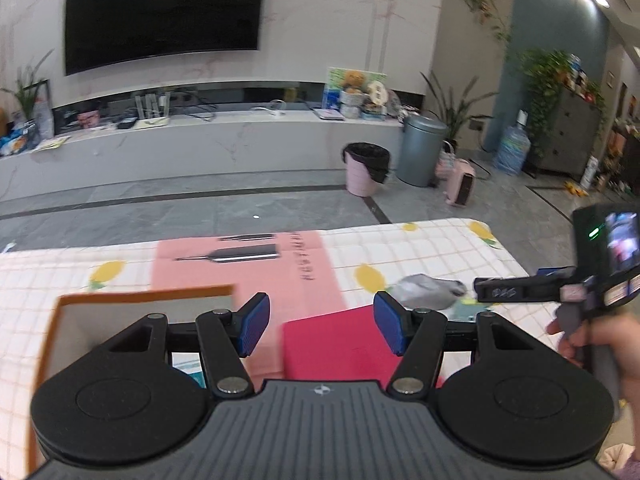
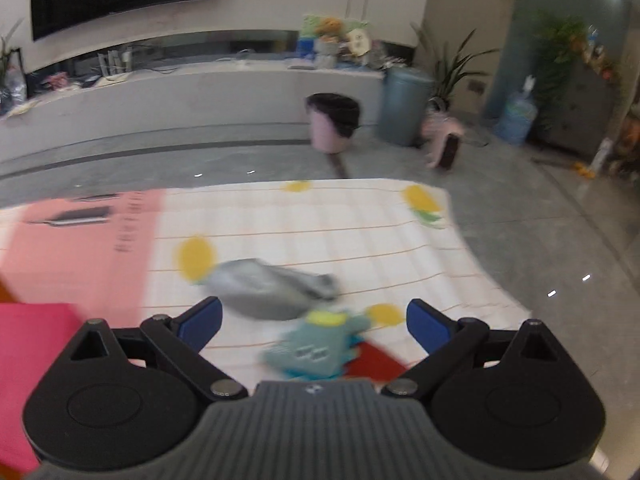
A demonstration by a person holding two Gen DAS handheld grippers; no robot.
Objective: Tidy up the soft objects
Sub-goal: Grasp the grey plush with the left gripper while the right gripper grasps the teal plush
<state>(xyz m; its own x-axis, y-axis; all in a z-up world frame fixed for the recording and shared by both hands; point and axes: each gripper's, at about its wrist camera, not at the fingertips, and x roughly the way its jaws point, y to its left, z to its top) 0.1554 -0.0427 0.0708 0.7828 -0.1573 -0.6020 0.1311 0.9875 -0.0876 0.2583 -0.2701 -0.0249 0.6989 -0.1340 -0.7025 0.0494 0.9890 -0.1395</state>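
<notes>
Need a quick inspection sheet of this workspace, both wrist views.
Surface: checked lemon-print cloth covering the table.
Job's things: grey soft bundle and teal plush toy, close together; open orange-rimmed box.
Clutter: pink box, red sheet.
Grippers: left gripper open, empty; right gripper open above the plush toy.
Cables: wires on TV ledge.
Surroundings: TV, pink bin, grey bin.

The room is evenly lit and fairly bright, with ceiling spotlights (image 1: 601, 0) glowing at the upper right and small glints on the polished grey floor (image 2: 568, 286). The left wrist view is mostly sharp, softening only toward its bowed edges. The right wrist view is smeared by motion blur: the grey cloth (image 2: 272, 286) and teal plush toy (image 2: 316, 346) lose their outlines. Both views have dark corners.
</notes>
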